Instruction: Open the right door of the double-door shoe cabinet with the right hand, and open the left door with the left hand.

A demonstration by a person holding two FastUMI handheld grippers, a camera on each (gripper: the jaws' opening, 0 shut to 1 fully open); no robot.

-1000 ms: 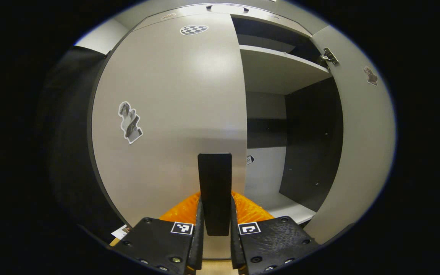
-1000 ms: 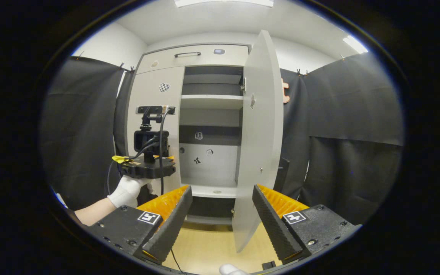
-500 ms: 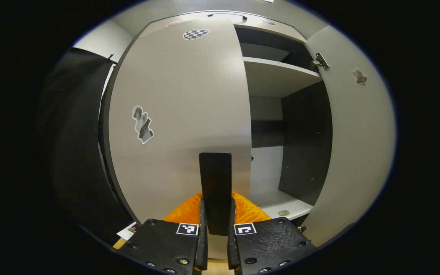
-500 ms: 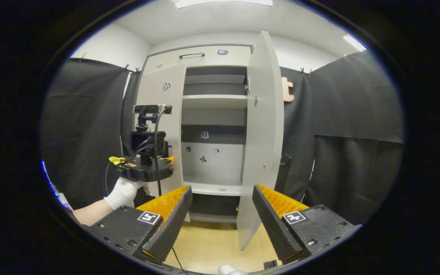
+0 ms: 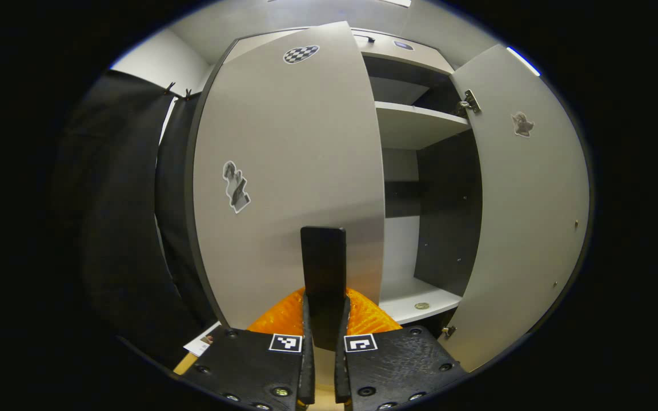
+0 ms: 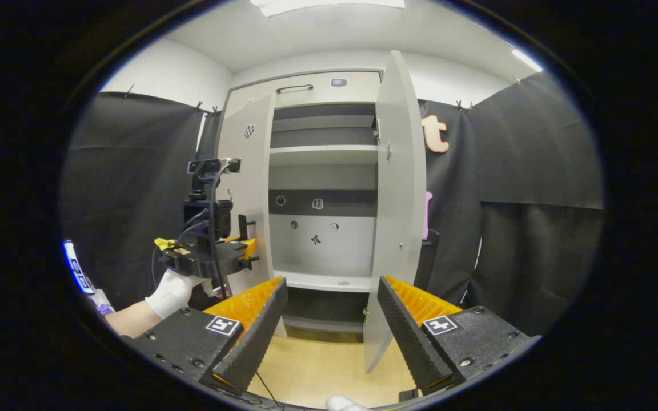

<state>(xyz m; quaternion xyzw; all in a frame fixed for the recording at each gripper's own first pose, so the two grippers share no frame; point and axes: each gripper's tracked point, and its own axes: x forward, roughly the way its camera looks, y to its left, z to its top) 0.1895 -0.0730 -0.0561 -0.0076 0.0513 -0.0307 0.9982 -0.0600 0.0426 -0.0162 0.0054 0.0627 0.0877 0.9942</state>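
The pale grey shoe cabinet stands with both doors off its front. In the left gripper view my left gripper point(image 5: 323, 322) is shut on the black upright handle point(image 5: 323, 262) of the left door point(image 5: 289, 171), which stands partly swung out. The right door point(image 5: 526, 200) is wide open beside it. From farther back, the right gripper view has my right gripper point(image 6: 332, 285) open with nothing between its fingers. There the left door point(image 6: 252, 188) is ajar and the right door point(image 6: 398, 200) is edge-on. A gloved hand point(image 6: 172, 288) holds the left gripper point(image 6: 215, 260) at the left door.
Inside are pale shelves point(image 5: 414, 123) and a dark back wall with small stickers point(image 6: 317, 204). A small round thing point(image 5: 421, 306) lies on the bottom shelf. A drawer with a handle point(image 6: 295, 88) tops the cabinet. Black cloth walls point(image 6: 534, 228) flank it; the floor point(image 6: 317, 371) is light wood.
The left door has swung further out with my left gripper on its handle, showing more of the inside. The right gripper stays open, its view shifted slightly.
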